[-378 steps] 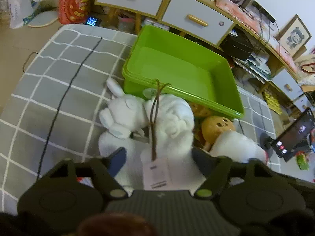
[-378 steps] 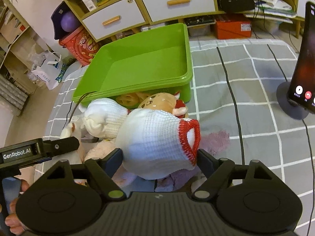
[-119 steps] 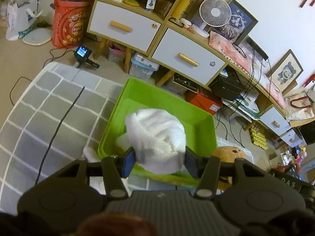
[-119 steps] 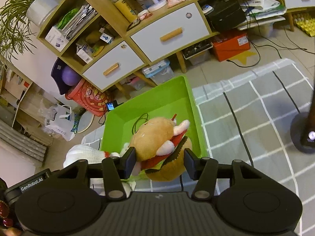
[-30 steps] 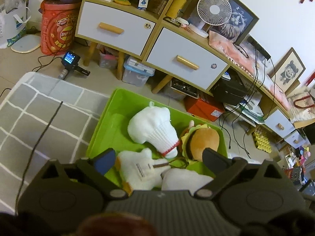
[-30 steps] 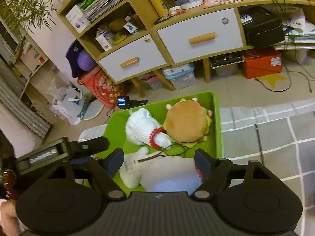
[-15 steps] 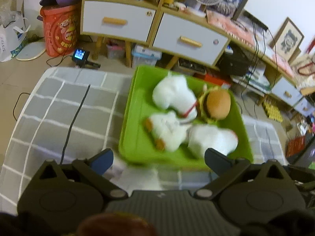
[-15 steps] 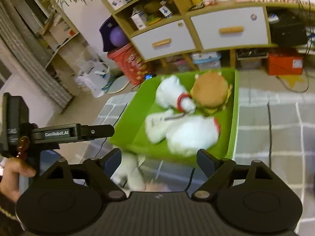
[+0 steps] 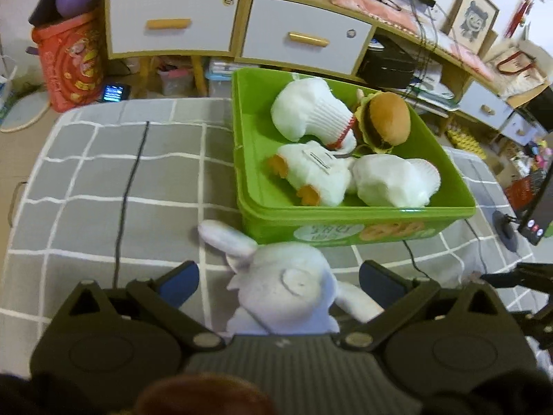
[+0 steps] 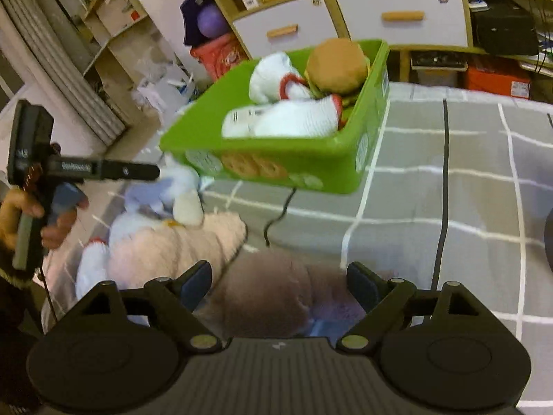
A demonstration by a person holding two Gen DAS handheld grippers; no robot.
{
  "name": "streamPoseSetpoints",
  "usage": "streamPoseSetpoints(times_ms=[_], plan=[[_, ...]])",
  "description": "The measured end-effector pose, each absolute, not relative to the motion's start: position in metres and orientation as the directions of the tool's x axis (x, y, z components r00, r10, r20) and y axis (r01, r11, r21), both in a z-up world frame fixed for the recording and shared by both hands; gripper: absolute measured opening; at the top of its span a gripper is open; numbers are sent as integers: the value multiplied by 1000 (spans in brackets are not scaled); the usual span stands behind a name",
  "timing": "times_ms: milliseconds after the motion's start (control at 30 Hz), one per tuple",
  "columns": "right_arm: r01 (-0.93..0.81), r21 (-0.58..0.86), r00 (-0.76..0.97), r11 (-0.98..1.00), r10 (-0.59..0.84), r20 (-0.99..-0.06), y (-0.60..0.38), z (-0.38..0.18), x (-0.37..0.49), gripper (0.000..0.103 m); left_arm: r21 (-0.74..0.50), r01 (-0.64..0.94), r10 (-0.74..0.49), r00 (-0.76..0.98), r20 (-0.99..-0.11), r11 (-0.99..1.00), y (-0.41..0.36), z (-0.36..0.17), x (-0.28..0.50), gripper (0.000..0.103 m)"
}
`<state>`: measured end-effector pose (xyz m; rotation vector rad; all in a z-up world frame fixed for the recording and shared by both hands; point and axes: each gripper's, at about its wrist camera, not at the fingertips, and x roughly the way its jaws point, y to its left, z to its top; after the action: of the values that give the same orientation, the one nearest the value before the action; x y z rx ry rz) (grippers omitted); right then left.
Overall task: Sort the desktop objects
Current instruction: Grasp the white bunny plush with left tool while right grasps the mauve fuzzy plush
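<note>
A green plastic bin (image 9: 352,231) sits on a grey checked cloth (image 9: 103,186), holding a hamburger plush (image 9: 385,119) at its far side, two white knitted plush toys, one with a red trim (image 9: 311,110) and one nearer the front wall (image 9: 394,181), and a white plush with orange feet (image 9: 311,173) lying between them. Just in front of the bin, a white rabbit plush (image 9: 287,294) lies with one ear pointing toward the bin's near left corner; the left gripper (image 9: 279,278) is lowered over it, its blue-padded fingers spread wide on either side of the rabbit's head, not closed on it. In the right wrist view the person's left hand (image 10: 38,218) wraps the handle of that gripper, held level with its nose toward the rabbit. The right gripper (image 10: 278,283) hangs with fingers apart above a brownish-pink furry plush (image 10: 273,297), blurred, beside a cream fluffy plush (image 10: 179,245). A black cable (image 10: 442,186) runs across the cloth. Behind stand a wooden cabinet with grey drawers (image 9: 172,24) and a red snack drum (image 9: 69,62).
</note>
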<state>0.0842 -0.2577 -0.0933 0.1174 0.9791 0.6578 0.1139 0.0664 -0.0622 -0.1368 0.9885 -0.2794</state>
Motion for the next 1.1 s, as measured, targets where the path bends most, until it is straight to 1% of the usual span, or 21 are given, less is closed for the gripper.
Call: streamPoseSetpoints(times_ms=[67, 233, 267, 300, 433, 500, 533, 667, 733, 833, 867, 900, 1000, 1100], plan=[[-475, 372, 374, 797, 566, -735, -254, -96, 83, 86, -257, 182, -314, 509, -801, 949, 67, -66, 114, 102], [-498, 326, 382, 804, 541, -750, -246, -99, 77, 87, -252, 209, -325, 492, -808, 945, 65, -77, 109, 101], [-500, 321, 385, 805, 538, -750, -245, -100, 77, 87, -255, 209, -327, 489, -809, 944, 65, -79, 109, 99], [-501, 316, 387, 806, 535, -751, -244, -101, 78, 88, -260, 208, -330, 485, -810, 943, 65, -80, 108, 95], [-518, 281, 396, 808, 518, -758, -235, -101, 77, 88, -287, 210, -354, 472, -807, 935, 63, -83, 107, 90], [-526, 263, 405, 809, 510, -759, -233, -102, 76, 87, -279, 216, -350, 467, -812, 936, 60, -84, 107, 82], [-528, 257, 407, 809, 507, -760, -233, -103, 76, 87, -276, 219, -349, 466, -813, 936, 59, -85, 106, 81], [-538, 248, 414, 806, 509, -755, -235, -103, 74, 82, -278, 226, -353, 455, -818, 934, 55, -88, 107, 70], [-538, 255, 414, 803, 516, -750, -237, -103, 73, 80, -271, 216, -342, 453, -823, 938, 54, -88, 107, 69], [-536, 264, 414, 802, 522, -745, -237, -103, 73, 77, -278, 194, -337, 445, -830, 941, 54, -88, 110, 59], [-536, 266, 415, 801, 524, -744, -238, -103, 73, 75, -285, 193, -343, 444, -828, 939, 53, -87, 110, 53], [-534, 269, 416, 802, 526, -742, -238, -103, 73, 74, -292, 194, -349, 442, -827, 937, 53, -86, 110, 51], [-523, 288, 415, 802, 534, -736, -241, -103, 75, 72, -286, 208, -351, 440, -826, 935, 51, -81, 109, 48], [-517, 304, 413, 800, 545, -730, -243, -103, 77, 71, -283, 222, -355, 443, -823, 933, 49, -76, 108, 47]])
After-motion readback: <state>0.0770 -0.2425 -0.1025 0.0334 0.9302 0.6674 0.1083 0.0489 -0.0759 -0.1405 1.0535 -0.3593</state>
